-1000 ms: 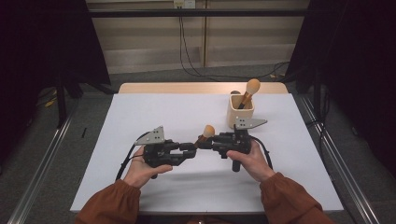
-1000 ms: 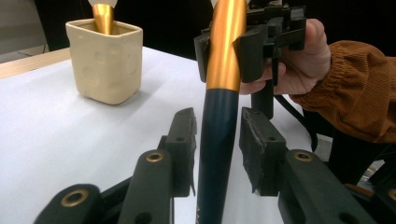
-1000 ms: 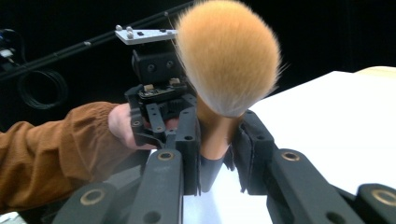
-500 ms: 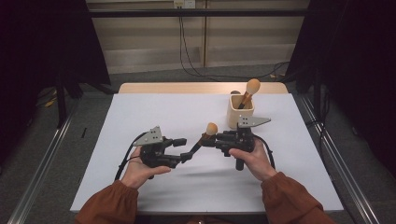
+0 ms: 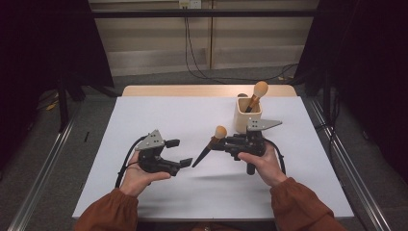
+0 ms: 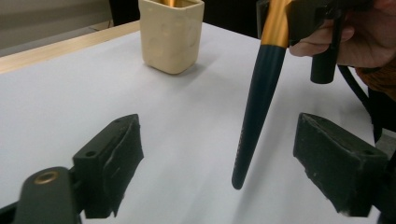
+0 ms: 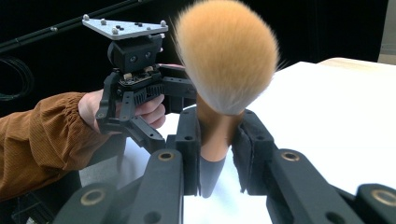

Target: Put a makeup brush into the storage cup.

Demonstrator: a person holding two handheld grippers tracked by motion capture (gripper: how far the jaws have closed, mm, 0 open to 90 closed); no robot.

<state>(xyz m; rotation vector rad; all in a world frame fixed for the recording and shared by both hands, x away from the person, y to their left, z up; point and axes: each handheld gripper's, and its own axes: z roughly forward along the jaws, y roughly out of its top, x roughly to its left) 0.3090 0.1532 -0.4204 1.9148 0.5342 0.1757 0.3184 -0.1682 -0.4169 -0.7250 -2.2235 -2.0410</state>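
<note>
Right tongs point(image 5: 217, 144) clamp a brush point(image 5: 211, 144); cup point(image 5: 247, 118) holds another (upright).

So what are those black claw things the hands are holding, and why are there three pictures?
They are grippers: hand-held tongs with two jaws, each carrying a small camera. One picture looks down from above the white table; the other two look along each gripper's jaws. The right gripper is shut on a makeup brush with a fluffy orange head, clamping its neck. The left gripper has just been opening its jaws; the brush's dark handle hangs between them, untouched. On the table stands a cream cup with another brush inside.
</note>
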